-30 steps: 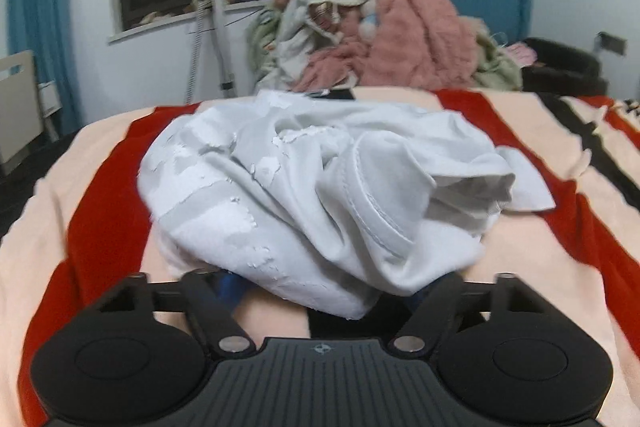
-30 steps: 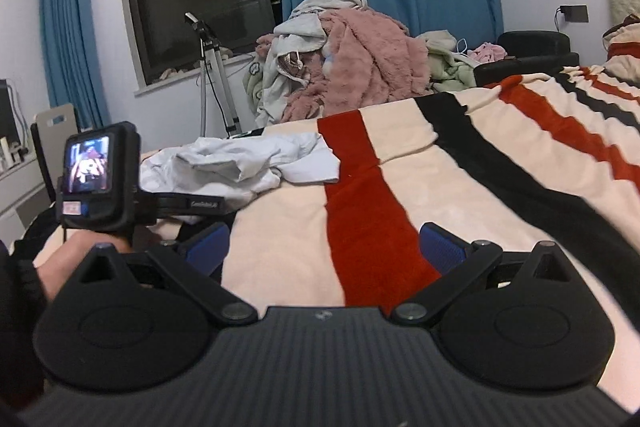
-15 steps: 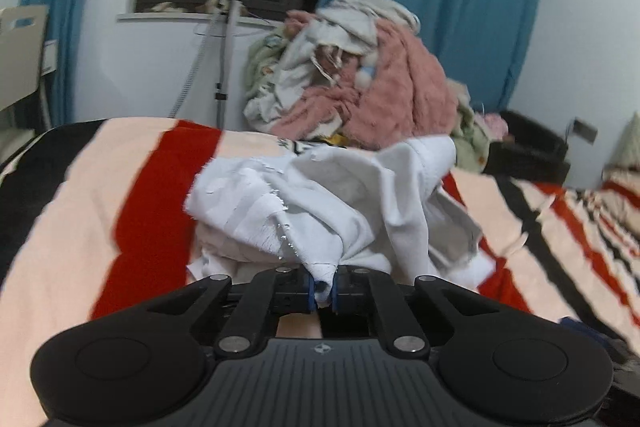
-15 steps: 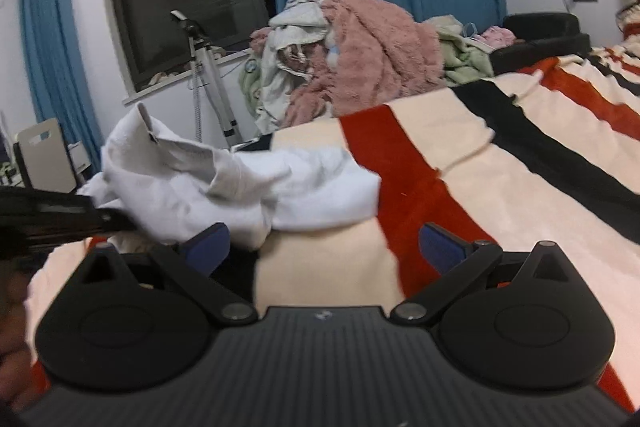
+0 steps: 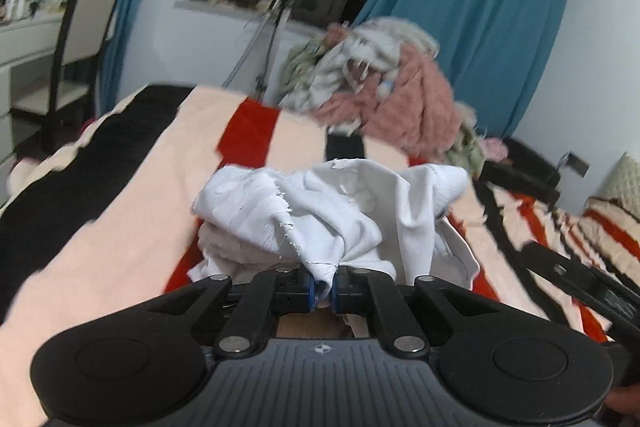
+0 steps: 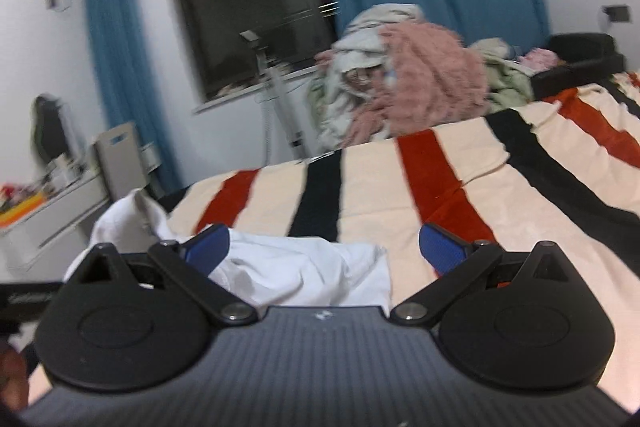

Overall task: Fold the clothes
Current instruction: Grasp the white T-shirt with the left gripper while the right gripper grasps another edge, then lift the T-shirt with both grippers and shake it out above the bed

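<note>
Pinching a fold of the white garment [image 5: 332, 211], the left gripper [image 5: 322, 287] has its blue fingers [image 5: 306, 287] drawn together on a small tuck of cloth at lower centre of the left wrist view, while the rest of the garment sits bunched just above, on the striped bed [image 5: 132, 211]. Because the grip looks to be on a crumpled fold and not a clear hem or corner, the step would go best if that hold is kept firm and the cloth lifted only enough for its edges to fall open. Toward the right of the same view a dark bar at the frame's edge may be the other tool, though I cannot tell. In the right wrist view, the right gripper [image 6: 325, 242] has its fingers [image 6: 208, 242] spread wide and empty, with a flap of the garment [image 6: 304, 267] lying between and below them at lower centre. Judging by that, closing on this flap near its edge, well apart from the left hold, should let the two spread the piece flat. The laundry pile [image 6: 404, 87] at upper centre right stays clear of the work.
</note>
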Tool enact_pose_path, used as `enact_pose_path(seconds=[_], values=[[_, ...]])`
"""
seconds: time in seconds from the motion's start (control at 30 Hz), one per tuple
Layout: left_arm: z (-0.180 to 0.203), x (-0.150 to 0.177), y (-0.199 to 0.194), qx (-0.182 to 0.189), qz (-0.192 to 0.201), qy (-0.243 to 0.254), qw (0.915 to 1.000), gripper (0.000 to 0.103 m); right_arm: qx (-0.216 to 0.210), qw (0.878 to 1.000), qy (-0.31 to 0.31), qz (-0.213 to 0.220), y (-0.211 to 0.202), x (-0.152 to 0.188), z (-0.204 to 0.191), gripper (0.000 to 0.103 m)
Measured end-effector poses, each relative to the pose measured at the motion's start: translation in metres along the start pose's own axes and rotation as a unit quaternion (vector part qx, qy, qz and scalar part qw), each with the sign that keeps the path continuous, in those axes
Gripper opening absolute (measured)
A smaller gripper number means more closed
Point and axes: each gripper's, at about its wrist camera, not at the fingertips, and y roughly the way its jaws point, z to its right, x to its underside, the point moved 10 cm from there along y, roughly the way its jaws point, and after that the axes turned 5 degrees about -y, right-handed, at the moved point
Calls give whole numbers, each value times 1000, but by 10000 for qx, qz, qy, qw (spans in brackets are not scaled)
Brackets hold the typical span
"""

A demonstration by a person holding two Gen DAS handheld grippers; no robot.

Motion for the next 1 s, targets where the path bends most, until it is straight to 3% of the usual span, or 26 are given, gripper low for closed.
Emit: enact_pose_path(seconds=[0.17, 0.27, 0.3, 0.4, 0.57, 0.8, 0.87, 0.9, 0.97, 1.0], values=[[-23, 26, -14, -359, -739, -102, 9966, 10, -450, 9985, -171, -259, -45, 10, -27, 102], [-29, 38, -25, -509, -805, -197, 9953, 12, -696, 9965, -145, -433, -57, 19, -42, 88], [-30, 39, -31, -551, -785, -167, 9952, 13, -779, 9956, -117, -509, -58, 24, -47, 78], [-32, 43, -52, -718, -642, -17, 9954, 27, -941, 9923, -274, -764, -51, 43, -64, 70], [-24, 60, -71, -614, -441, -118, 9971, 44, -1088, 9886, -388, -961, -27, 70, -80, 54], [-13, 73, -45, -216, -527, -223, 9981, 61, -871, 9936, -265, -673, 19, 73, -63, 51], [-10, 78, -29, -55, -718, -431, 9965, 63, -966, 9924, 101, -761, 21, 70, -51, 13], [-8, 81, -20, 34, -800, -522, 9954, 65, -985, 9920, 233, -759, 19, 65, -47, 6], [-2, 84, -4, 212, -919, -592, 9938, 81, -948, 9939, 278, -488, 10, 50, -42, 6], [0, 87, 4, 245, -992, -570, 9931, 82, -944, 9945, 289, -350, 6, 42, -41, 6]])
